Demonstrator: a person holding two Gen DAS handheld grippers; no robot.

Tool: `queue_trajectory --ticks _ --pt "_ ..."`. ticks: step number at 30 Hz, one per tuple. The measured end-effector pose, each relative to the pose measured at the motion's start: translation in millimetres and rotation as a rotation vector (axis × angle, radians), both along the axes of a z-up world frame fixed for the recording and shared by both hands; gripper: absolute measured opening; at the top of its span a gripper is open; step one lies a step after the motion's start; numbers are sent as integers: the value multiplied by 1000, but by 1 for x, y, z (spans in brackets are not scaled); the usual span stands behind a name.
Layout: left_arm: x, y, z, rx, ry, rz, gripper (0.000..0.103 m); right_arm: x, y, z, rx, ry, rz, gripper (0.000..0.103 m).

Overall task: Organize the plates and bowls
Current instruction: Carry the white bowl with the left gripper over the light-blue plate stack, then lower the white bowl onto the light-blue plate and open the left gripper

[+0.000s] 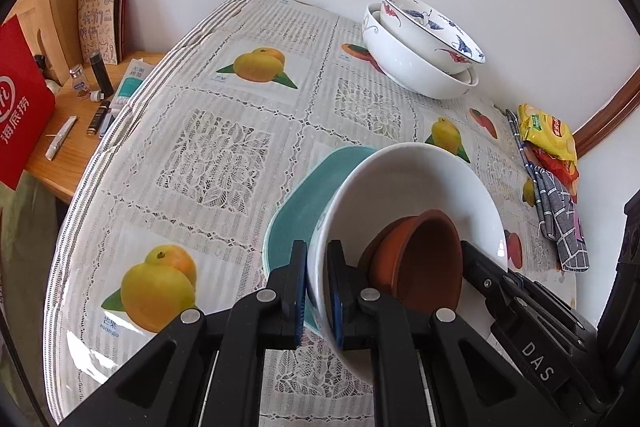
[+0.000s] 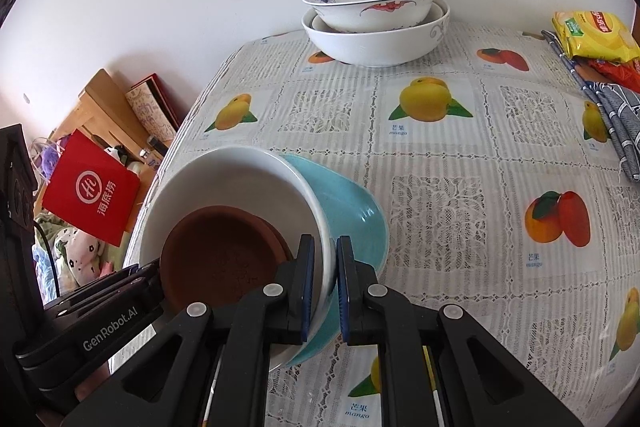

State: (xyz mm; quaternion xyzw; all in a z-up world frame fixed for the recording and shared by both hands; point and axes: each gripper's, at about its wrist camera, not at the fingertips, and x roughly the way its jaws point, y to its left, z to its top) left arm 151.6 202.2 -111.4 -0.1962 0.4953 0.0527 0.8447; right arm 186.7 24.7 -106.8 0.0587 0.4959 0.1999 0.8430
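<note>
A white bowl (image 1: 420, 179) (image 2: 240, 179) is held tilted between both grippers, with two nested brown saucers (image 1: 424, 259) (image 2: 224, 259) inside it. My left gripper (image 1: 317, 251) is shut on the bowl's left rim. My right gripper (image 2: 325, 245) is shut on the opposite rim. A teal plate (image 1: 304, 195) (image 2: 352, 203) sits right under the bowl over the fruit-print tablecloth (image 1: 224, 147); I cannot tell whether bowl and plate touch. Against the wall at the back, a blue-and-red patterned bowl sits in a large white bowl (image 1: 416, 67) (image 2: 376, 43).
Yellow and red snack packets (image 1: 548, 131) (image 2: 596, 35) and a grey checked cloth (image 1: 560, 219) (image 2: 616, 119) lie along the table's right side. Beyond the table's left edge are a wooden desk (image 1: 80, 131) with small items and a red bag (image 1: 20, 99) (image 2: 92, 195).
</note>
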Motion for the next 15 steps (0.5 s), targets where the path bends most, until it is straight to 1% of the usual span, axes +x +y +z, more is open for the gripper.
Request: queue_trajectory --ticks 7,15 --pt "4 2 -10 -12 20 -1 11 6 2 -11 -14 29 2 11" --pt "8 3 -15 -12 34 -6 11 8 3 -16 -20 36 11 12"
